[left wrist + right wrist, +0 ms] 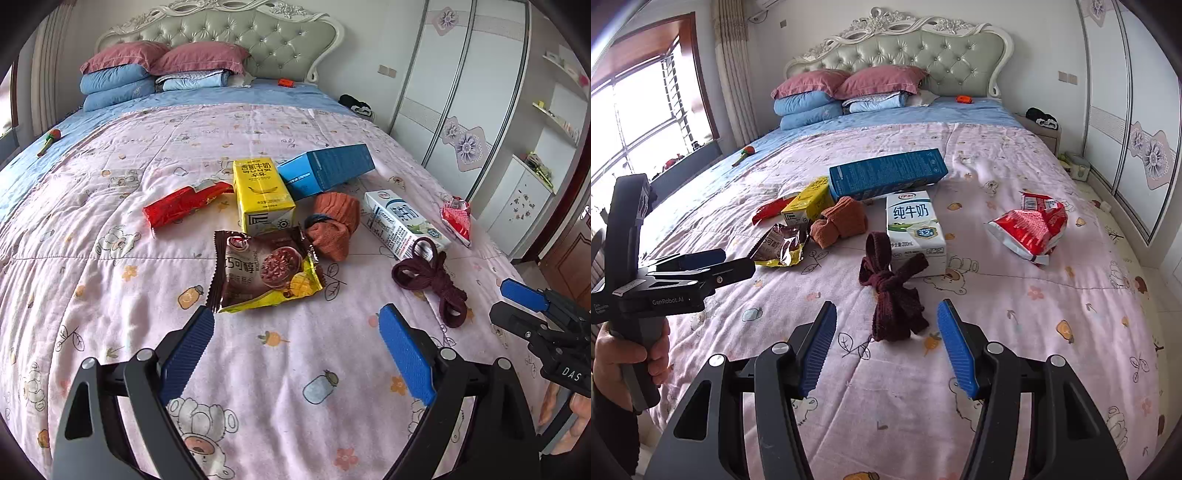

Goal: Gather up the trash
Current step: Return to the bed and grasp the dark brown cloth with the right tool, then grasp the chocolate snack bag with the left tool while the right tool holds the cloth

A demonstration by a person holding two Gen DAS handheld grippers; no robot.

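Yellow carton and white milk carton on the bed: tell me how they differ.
The yellow carton has a banana picture and sits among the red wrapper, blue box and chocolate wrapper. The white milk carton has blue lettering and a green meadow print, and lies farther right, touching the knotted maroon cloth. The yellow one looks shorter and squatter. Both are small drink cartons lying on the pink quilt, and no gripper holds either.

Ahead of the left gripper [297,325] lies a snack wrapper [266,271], with a drink carton [262,195] behind it and a knotted cord [432,278] to the right. Ahead of the right gripper [886,325] lies that cord, touching the milk carton [916,232] behind it; a crumpled packet [1030,227] lies farther right.
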